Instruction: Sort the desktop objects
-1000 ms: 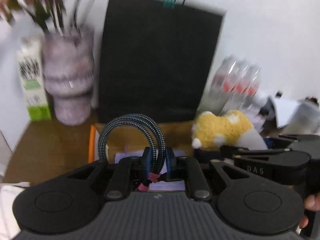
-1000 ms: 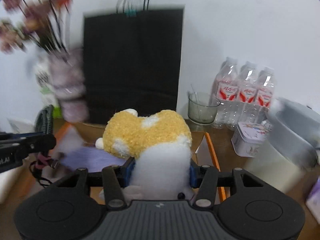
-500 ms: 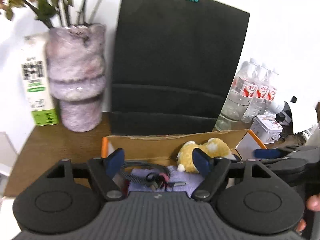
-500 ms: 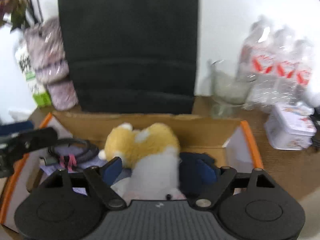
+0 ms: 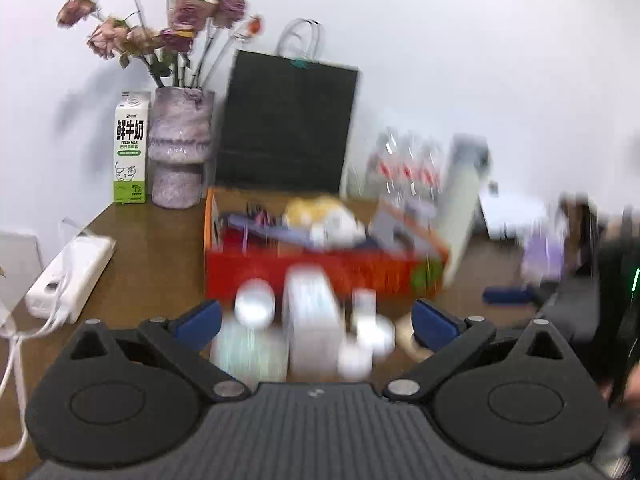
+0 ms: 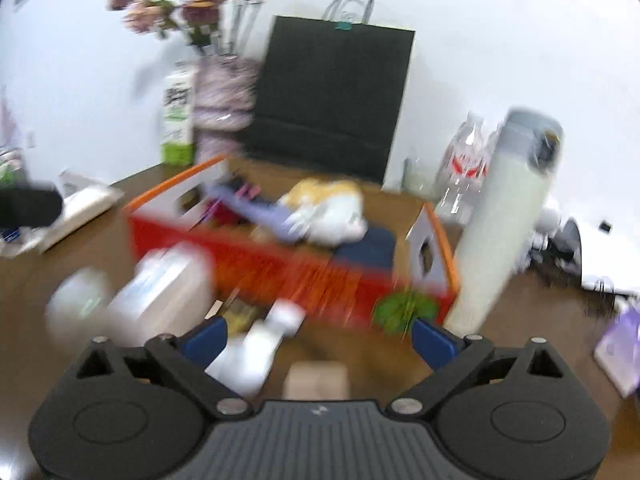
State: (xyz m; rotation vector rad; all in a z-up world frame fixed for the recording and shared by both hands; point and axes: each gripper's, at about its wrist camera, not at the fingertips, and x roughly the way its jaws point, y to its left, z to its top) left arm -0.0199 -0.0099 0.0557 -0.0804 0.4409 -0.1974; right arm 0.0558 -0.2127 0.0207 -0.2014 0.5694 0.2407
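Note:
A red and orange cardboard box [image 5: 320,276] [image 6: 280,260] stands on the brown desk. In it lie a yellow and white plush toy [image 5: 320,216] [image 6: 328,204] and a dark braided cable [image 5: 256,210] [image 6: 244,190] on a purple cloth. My left gripper [image 5: 316,320] is back from the box, its jaws opening wide, with nothing pressed between the pads. My right gripper [image 6: 319,337] is likewise opening and holds nothing. Blurred white containers [image 5: 310,320] [image 6: 168,292] and a small white bottle [image 6: 256,348] sit on the desk in front of the box, beyond the fingers.
Behind the box stand a black paper bag [image 5: 288,128], a purple vase of dried flowers [image 5: 180,148] and a milk carton [image 5: 130,148]. Water bottles [image 5: 408,168] and a tall pale flask [image 6: 508,220] are to the right. A white power strip [image 5: 72,276] lies at the left.
The left gripper let go of the cable and the right let go of the plush toy, both now in the box. Both grippers opened and drew back from the box.

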